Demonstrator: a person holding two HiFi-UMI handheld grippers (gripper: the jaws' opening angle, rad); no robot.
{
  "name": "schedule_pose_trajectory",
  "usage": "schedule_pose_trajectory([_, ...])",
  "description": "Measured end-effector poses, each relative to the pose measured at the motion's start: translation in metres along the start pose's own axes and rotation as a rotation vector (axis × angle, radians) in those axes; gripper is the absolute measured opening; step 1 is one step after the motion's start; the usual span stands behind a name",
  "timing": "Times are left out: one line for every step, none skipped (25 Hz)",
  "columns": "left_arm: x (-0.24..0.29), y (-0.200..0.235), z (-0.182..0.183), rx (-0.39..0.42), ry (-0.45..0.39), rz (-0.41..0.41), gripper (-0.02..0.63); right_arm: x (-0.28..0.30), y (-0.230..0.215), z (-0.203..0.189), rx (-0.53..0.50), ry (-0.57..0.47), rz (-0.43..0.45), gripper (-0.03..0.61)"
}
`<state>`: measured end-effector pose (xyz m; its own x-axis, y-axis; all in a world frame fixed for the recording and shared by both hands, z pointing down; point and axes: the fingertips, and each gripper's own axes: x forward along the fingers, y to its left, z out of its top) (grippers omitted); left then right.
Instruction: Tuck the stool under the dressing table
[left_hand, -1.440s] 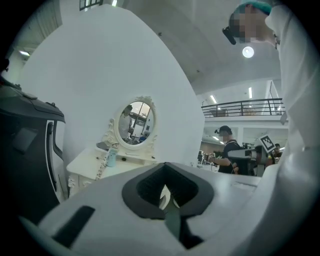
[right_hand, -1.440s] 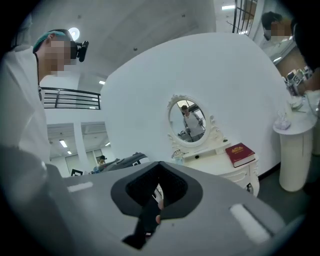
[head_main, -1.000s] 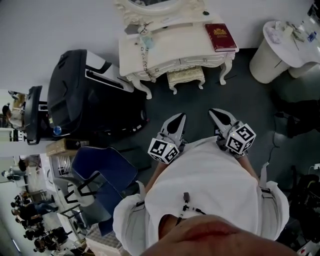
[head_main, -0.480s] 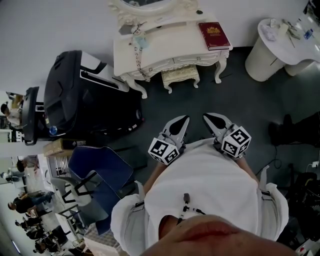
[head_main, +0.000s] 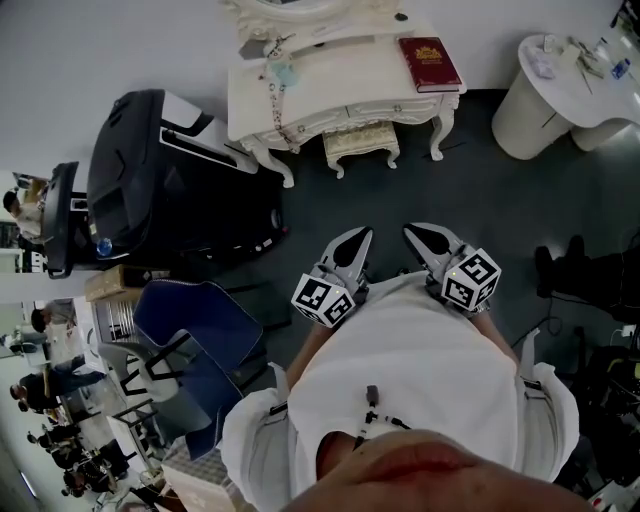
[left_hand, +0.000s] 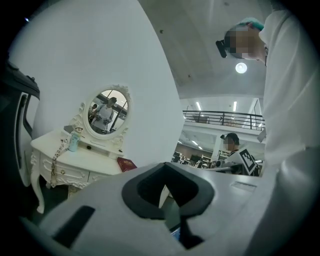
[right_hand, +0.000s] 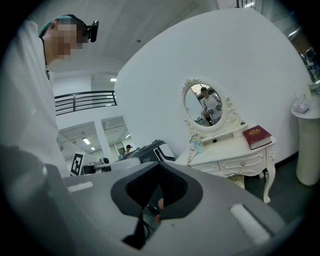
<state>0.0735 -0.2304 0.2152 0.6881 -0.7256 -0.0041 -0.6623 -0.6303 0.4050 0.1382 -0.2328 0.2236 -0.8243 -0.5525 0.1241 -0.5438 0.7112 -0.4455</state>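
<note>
The cream carved dressing table (head_main: 330, 95) stands against the white wall at the top of the head view, with an oval mirror (right_hand: 206, 106) on it. The small matching stool (head_main: 361, 146) sits between the table's front legs, its rear part hidden beneath the tabletop. My left gripper (head_main: 357, 240) and right gripper (head_main: 420, 236) hang in front of my body, well short of the stool and pointing towards it. Both are shut with nothing between the jaws. The table also shows in the left gripper view (left_hand: 67, 162), and the stool (right_hand: 240, 181) in the right gripper view.
A red book (head_main: 429, 62) and a string of beads (head_main: 275, 95) lie on the tabletop. A large black-and-white machine (head_main: 165, 190) stands left of the table, a blue chair (head_main: 200, 335) nearer me. A white round pedestal (head_main: 545, 95) stands at the right. The floor is dark.
The dressing table and stool sit slightly higher in the head view than before. Both grippers stay shut and have drifted a little to the left.
</note>
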Motion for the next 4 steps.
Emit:
schedule_pose_trajectory([-0.001,0.0001,-0.0002,-0.004,-0.003,0.005,0.008,-0.0003,0.0005,-0.0007,0.002,0.003,0.003,0.006])
schedule_pose_trajectory([-0.0019,0.0,-0.0002,-0.005,-0.004,0.009,0.008,-0.0005,0.001,-0.0011,0.003,0.004,0.006,0.006])
schedule_pose_trajectory([-0.0026,-0.0003,-0.0003,-0.005,-0.004,0.011,0.008,-0.0006,0.0015,-0.0014,0.005,0.004,0.008,0.006])
schedule_pose_trajectory([-0.0033,-0.0007,-0.0003,-0.004,-0.005,0.013,0.008,-0.0008,0.0019,-0.0017,0.006,0.005,0.01,0.006])
